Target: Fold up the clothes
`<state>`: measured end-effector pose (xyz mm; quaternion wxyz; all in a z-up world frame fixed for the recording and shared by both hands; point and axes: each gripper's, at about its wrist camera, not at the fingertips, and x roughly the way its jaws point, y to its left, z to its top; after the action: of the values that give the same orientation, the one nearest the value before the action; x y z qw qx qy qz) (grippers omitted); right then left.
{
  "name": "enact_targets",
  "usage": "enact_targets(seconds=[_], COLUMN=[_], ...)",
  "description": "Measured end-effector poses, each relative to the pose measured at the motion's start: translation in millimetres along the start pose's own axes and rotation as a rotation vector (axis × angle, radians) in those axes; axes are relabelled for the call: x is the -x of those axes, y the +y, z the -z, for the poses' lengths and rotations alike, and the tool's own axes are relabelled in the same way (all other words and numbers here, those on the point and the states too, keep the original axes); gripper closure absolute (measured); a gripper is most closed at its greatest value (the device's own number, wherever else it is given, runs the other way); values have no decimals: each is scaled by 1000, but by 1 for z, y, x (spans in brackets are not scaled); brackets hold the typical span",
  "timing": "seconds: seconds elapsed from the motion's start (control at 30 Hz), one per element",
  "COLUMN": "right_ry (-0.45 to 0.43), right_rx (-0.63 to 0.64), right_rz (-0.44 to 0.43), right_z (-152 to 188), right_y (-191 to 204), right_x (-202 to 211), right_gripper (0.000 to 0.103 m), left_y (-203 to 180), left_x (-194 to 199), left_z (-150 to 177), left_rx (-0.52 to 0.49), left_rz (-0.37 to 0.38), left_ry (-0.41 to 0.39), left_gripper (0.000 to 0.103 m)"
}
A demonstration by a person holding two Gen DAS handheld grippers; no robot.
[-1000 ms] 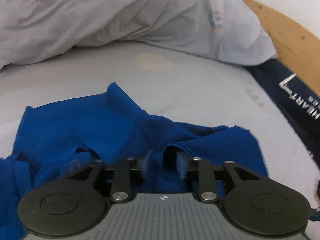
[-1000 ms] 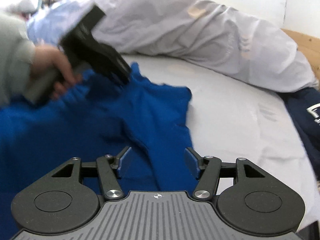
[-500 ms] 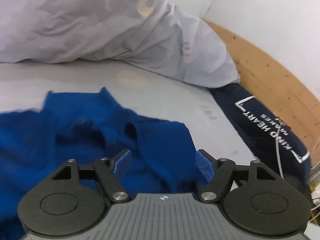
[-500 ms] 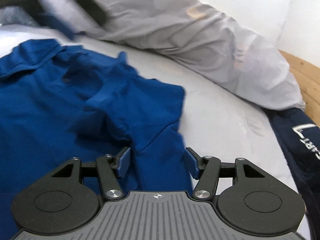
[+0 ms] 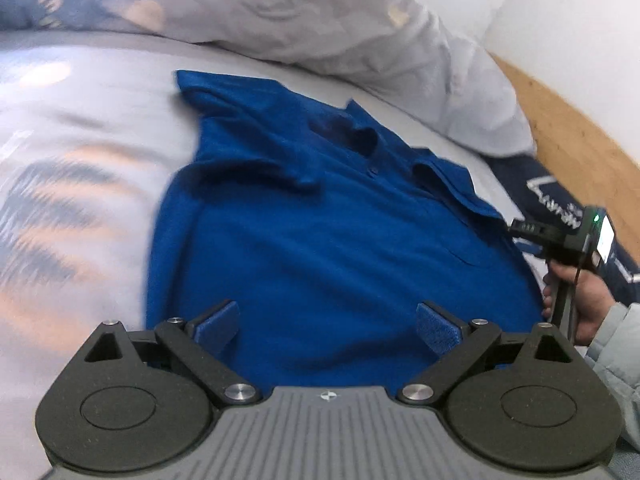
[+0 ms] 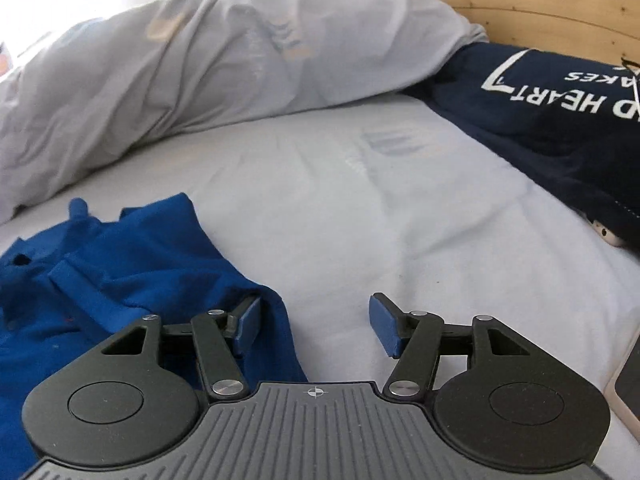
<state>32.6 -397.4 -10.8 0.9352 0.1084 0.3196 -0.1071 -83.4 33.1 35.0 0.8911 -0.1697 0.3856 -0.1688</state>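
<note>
- Since the earlier frames, both grippers have drawn back from the blue polo shirt (image 5: 340, 240), which now lies spread face-up on the pale bedsheet (image 6: 400, 208) instead of bunched under the fingers.
- Left gripper (image 5: 326, 320): jaws spread wide, nothing between the blue pads; it hangs over the shirt's lower body, with the collar at the far end.
- Right gripper (image 6: 316, 326): jaws likewise spread and empty. Its left pad overlaps the hem of the shirt's near sleeve (contact cannot be confirmed), while the right pad is over bare sheet beside the shirt.
- From the left wrist view, the right gripper (image 5: 560, 236) appears at the shirt's right sleeve, held by a hand (image 5: 584, 296) in a light grey sleeve.
- Shirt: one sleeve lies folded across the chest on the left of the collar; the button placket is visible (collar somewhat rumpled).
- Beyond the shirt's collar lies a crumpled white duvet (image 6: 200, 80).
- To the right of the shirt, well apart, rests a navy garment with white lettering (image 6: 560, 120) against the wooden bed frame (image 6: 540, 0).
</note>
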Motion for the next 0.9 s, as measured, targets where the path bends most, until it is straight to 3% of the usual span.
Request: enact_targets(seconds=[0.17,0.27,0.43,0.57,0.73,0.9], right_ry=[8,-20,-2,22,29,-64], right_rx=[82,245,423,434,329,263], right_rz=[8,61,69,73,66,55], right_z=[5,15,29,36,42,54], right_y=[16,32,39,25,-2,-2], right_x=[10,24,44,61,86,129], right_gripper=[30,25,25,25,25,23], left_y=[5,10,7,9,22,37], left_x=[13,18,21,32,64,96], left_z=[4,11,15,19,34,64], left_rx=[-12,40,16,-15,-1,66], left_rz=[-14,11,-15,-69,-151,-166], left_ry=[-27,-42,-27,-12,-53,-71], left_gripper=[2,2,2,2,2,2])
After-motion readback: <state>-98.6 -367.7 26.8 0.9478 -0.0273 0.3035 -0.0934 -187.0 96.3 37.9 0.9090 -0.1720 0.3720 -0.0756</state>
